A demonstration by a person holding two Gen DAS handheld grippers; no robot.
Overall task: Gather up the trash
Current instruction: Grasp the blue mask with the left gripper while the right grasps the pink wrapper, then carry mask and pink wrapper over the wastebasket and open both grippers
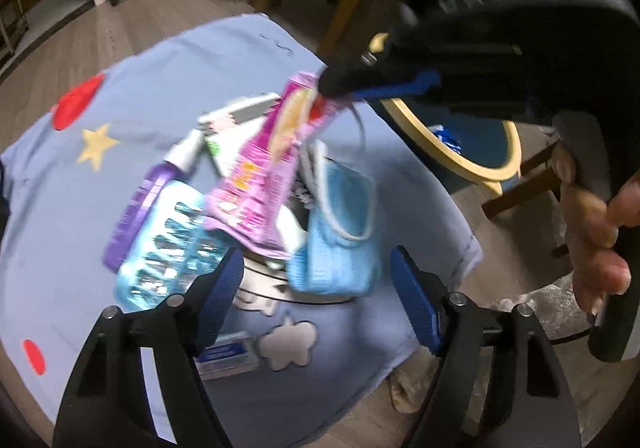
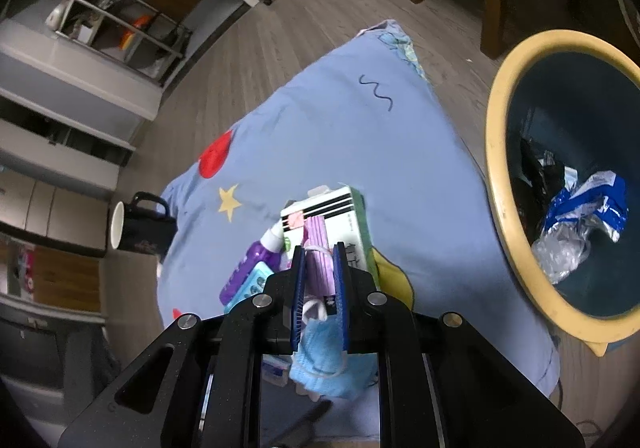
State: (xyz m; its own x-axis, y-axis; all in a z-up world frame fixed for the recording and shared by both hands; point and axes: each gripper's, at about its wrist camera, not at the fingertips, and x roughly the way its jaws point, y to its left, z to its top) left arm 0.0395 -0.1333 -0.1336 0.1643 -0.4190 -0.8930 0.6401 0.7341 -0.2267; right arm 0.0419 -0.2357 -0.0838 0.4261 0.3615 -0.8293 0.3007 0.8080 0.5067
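Two items, a pink wrapper (image 1: 260, 176) and blue mask (image 1: 336, 232), hang pinched in the right gripper (image 2: 320, 288) above the cloth-covered worktop's (image 2: 400, 152) middle; carry them level over the bin (image 2: 496, 152) beyond its right edge before releasing, while the left gripper (image 1: 316, 296) hovers wide, empty.

— What hangs in the air?
— A pink wrapper (image 1: 260, 168) and a blue face mask (image 1: 340, 232), dangling together above the blue cloth.
— And the bin?
— The yellow-rimmed bin (image 2: 496, 152) stands beside the cloth, crumpled blue-and-silver packaging (image 2: 584, 208) inside.
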